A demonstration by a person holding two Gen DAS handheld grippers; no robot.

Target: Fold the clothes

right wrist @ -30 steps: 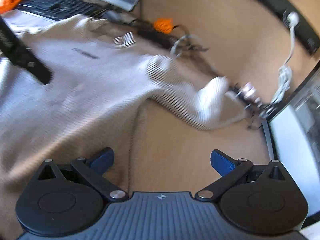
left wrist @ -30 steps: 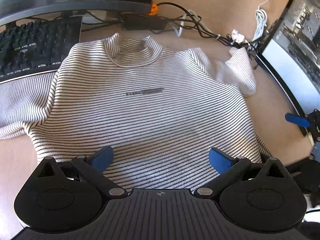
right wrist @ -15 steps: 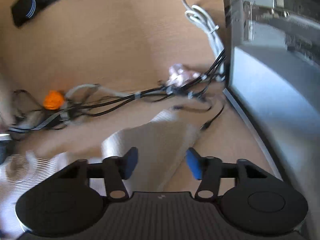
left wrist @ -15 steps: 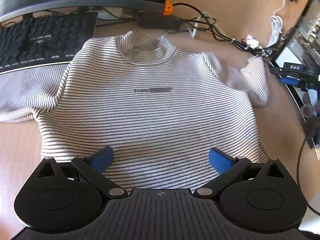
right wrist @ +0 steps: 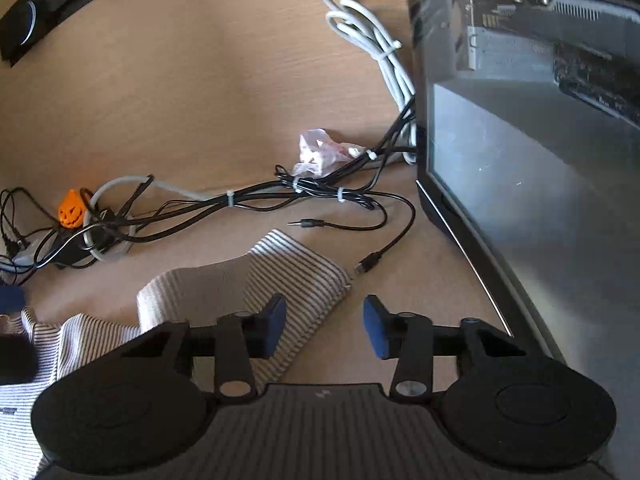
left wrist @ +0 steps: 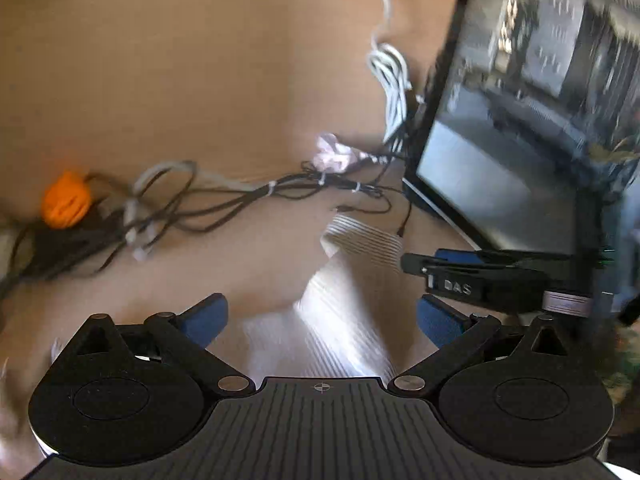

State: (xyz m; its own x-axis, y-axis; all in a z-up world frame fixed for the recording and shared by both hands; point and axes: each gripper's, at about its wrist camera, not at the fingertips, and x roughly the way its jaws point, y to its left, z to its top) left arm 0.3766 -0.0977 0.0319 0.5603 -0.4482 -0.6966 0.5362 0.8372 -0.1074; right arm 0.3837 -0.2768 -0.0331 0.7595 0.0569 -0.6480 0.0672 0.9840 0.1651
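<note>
Warm daylight was cast across the wooden desk (right wrist: 200, 92), where bright patches were broken by soft shadow bands, and a streak of glare was seen on the striped sleeve (left wrist: 340, 312) near the desk's right edge. The left wrist view was smeared by motion blur, with the cables (left wrist: 240, 200) and the monitor (left wrist: 520, 120) rendered soft, whereas the right wrist view was kept sharp. Straight lines were bowed by fisheye distortion towards the edges of both views.
</note>
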